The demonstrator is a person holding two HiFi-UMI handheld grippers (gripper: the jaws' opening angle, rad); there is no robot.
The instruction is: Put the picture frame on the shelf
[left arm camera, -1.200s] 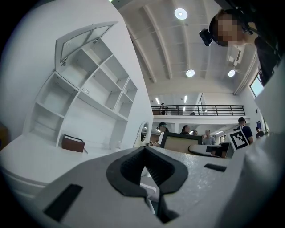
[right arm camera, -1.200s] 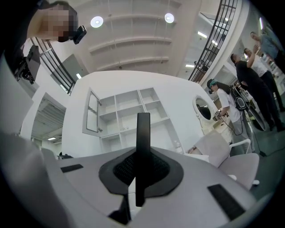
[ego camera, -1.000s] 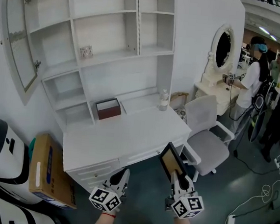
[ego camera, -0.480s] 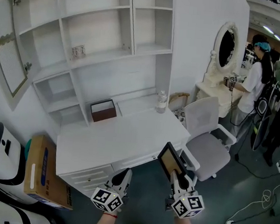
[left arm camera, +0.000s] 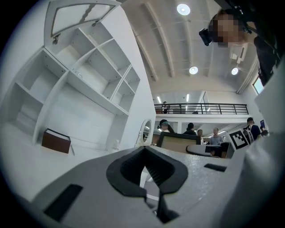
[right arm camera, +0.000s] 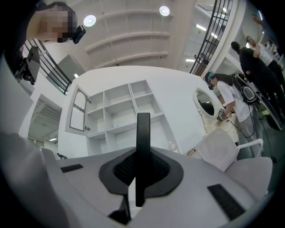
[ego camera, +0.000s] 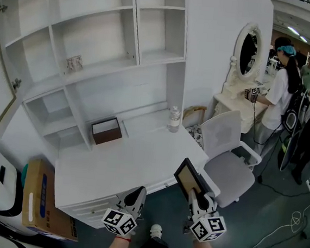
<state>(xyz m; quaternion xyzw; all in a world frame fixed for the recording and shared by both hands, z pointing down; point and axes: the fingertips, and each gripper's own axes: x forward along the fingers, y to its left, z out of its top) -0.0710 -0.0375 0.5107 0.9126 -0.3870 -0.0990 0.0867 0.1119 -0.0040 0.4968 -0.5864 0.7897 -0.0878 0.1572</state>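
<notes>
Right tongs [ego camera: 194,193] were clamped tight on the picture frame [ego camera: 187,178], holding it by its lower edge. The frame stuck up at a tilt just off the front right corner of the white table [ego camera: 124,164], so it wasn't on the shelf [ego camera: 95,66] yet. Left tongs [ego camera: 137,192] were pinched together with nothing in them, just off the table's front edge. The shelf rose from the back of the table. A brown box [ego camera: 106,131] sat at the table's back under it, and a bottle [ego camera: 174,119] stood at the back right. A grey chair [ego camera: 226,152] was right of the table.
</notes>
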